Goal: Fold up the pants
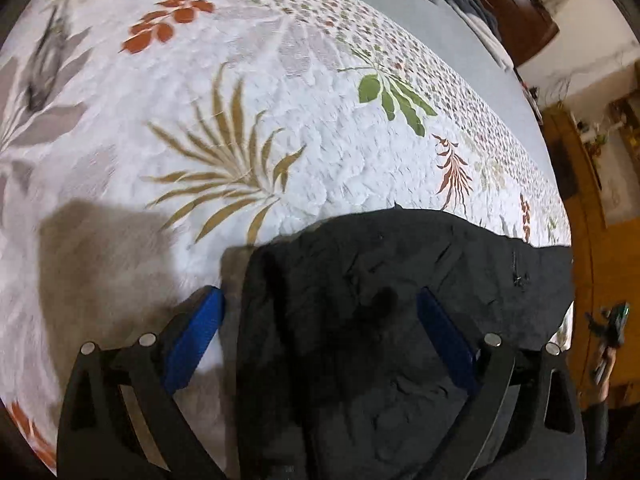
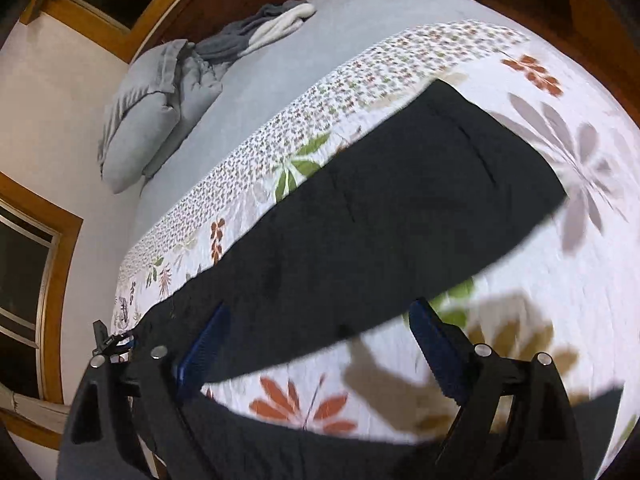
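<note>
Left wrist view looks down on the black pants (image 1: 380,320), which lie bunched and wrinkled on a floral bedspread (image 1: 280,120) printed with tan, green and rust leaves. The left gripper (image 1: 320,344) has its jaws wide apart: one blue finger pad (image 1: 196,344) is over bare bedspread just beside the cloth's edge, the other over the dark fabric, and the crumpled cloth sits between them without being pinched. A grey shadow falls on the bedspread to the left of the pants. Beyond the patterned cover runs a plain grey sheet (image 1: 440,28), and wooden furniture shows at the right edge.

Right wrist view shows the pants (image 2: 400,208) stretched as a long dark band running diagonally across the bedspread (image 2: 560,280), from the lower left toward the upper right, where a squared end lies flat. A second dark stretch of the garment crosses the bottom of the picture. The right gripper (image 2: 320,344) also has its jaws spread apart, one pad over the dark cloth at the left, the other over the printed cover; nothing is clamped. At the head of the bed lie a grey pillow (image 2: 136,120) and a heap of grey and white clothes (image 2: 260,32), with wood-framed windows (image 2: 28,264) on the wall behind. The picture is blurred near the lower right.
</note>
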The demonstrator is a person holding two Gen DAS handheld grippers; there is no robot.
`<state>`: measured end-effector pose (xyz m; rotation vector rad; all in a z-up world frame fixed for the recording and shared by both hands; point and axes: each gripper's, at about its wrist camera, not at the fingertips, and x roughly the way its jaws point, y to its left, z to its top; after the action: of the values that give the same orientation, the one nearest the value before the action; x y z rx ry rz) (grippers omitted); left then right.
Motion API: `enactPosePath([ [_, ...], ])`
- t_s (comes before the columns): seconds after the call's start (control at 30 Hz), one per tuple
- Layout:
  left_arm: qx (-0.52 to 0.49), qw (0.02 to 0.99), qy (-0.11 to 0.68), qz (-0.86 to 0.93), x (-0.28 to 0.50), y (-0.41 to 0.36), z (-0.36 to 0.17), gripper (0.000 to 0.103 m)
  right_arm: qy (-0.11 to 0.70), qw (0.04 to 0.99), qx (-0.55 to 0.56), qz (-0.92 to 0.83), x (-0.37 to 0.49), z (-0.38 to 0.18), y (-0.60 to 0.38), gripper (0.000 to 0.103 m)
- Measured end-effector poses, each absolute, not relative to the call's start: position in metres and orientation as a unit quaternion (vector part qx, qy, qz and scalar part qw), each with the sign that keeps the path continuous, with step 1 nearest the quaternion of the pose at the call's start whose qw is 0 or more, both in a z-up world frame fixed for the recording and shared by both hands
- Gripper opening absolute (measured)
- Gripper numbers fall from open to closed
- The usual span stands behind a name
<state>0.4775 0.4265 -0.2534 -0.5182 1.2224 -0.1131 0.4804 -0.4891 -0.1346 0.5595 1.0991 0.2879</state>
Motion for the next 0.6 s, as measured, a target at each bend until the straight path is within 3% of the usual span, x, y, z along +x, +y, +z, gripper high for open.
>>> enactPosePath([
  [0.03, -0.237, 0.789, 0.564, -0.054, 0.480, 0.426, -0.254, 0.086, 0.514, 0.805, 0.262, 0.136, 0.488, -0.137, -0.492, 0.092],
  [0.07, -0.238, 0.790, 0.563, -0.055, 0.481, 0.427, -0.253, 0.059, 0.515, 0.805, 0.261, 0.137, 0.500, -0.139, -0.497, 0.091],
  [0.1, -0.243, 0.789, 0.562, -0.055, 0.481, 0.428, -0.253, 0.054, 0.519, 0.806, 0.252, 0.132, 0.512, -0.139, -0.502, 0.091],
  [0.17, -0.259, 0.790, 0.554, -0.053, 0.479, 0.432, -0.253, 0.034, 0.520, 0.812, 0.236, 0.117, 0.530, -0.140, -0.519, 0.091],
  [0.23, -0.265, 0.791, 0.549, -0.053, 0.477, 0.435, -0.254, 0.030, 0.521, 0.815, 0.229, 0.105, 0.553, -0.139, -0.537, 0.091],
  [0.27, -0.267, 0.792, 0.547, -0.048, 0.476, 0.436, -0.254, 0.020, 0.519, 0.819, 0.226, 0.099, 0.564, -0.139, -0.547, 0.091],
  [0.6, -0.252, 0.792, 0.557, 0.007, 0.480, 0.430, -0.258, 0.018, 0.550, 0.804, 0.196, 0.117, 0.677, -0.188, -0.592, 0.091],
])
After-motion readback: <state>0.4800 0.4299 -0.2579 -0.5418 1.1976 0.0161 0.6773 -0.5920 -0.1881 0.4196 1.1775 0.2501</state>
